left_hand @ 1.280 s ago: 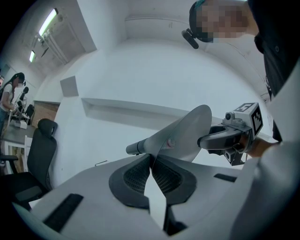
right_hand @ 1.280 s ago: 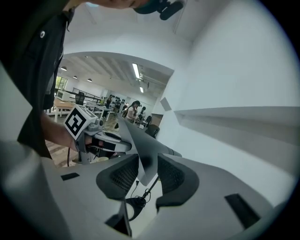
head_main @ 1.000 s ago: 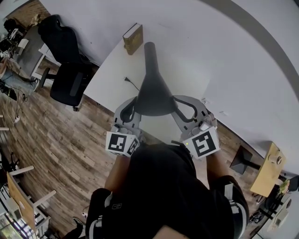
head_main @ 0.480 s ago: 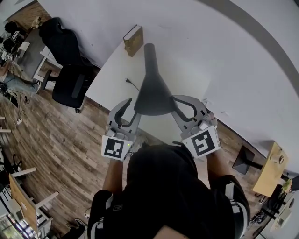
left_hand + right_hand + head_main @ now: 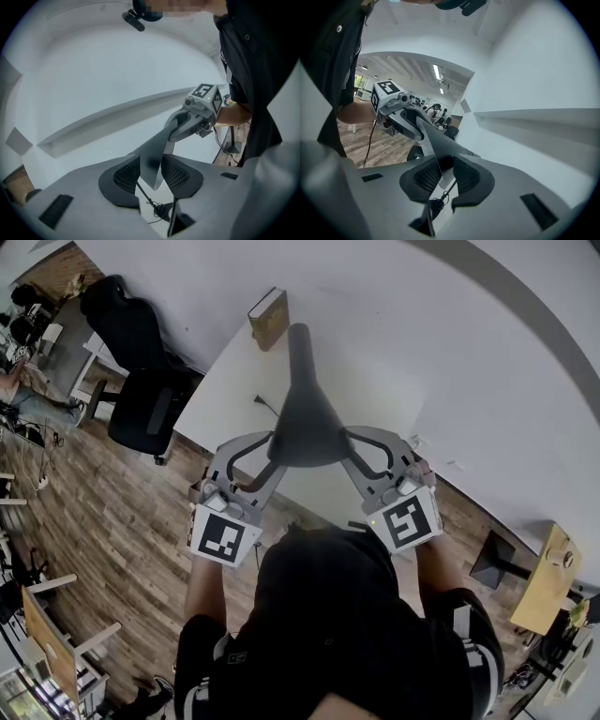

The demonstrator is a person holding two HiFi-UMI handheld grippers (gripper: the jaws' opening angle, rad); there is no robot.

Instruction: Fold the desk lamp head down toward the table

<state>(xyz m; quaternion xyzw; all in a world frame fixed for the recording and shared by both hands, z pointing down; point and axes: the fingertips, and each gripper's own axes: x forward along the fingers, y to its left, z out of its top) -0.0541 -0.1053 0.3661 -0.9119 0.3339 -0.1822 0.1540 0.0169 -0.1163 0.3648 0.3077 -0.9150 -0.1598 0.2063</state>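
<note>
Lamp head [image 5: 305,432] covering its own base, cord [image 5: 267,412] vanishing beneath it, near edge of the table [image 5: 230,381] under the person's dark top [image 5: 328,615] — far-room figures [image 5: 436,110] too small to tell.

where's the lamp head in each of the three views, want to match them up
Head view: dark grey cone-shaped desk lamp head, picture centre.
Left gripper view: lower centre, a thin wedge between the left gripper's fingers, which have just been opening and stand off it.
Right gripper view: lower centre, its rim pinched by the right gripper's fingers.
Shared landmark: the thin black cord near it.
</note>
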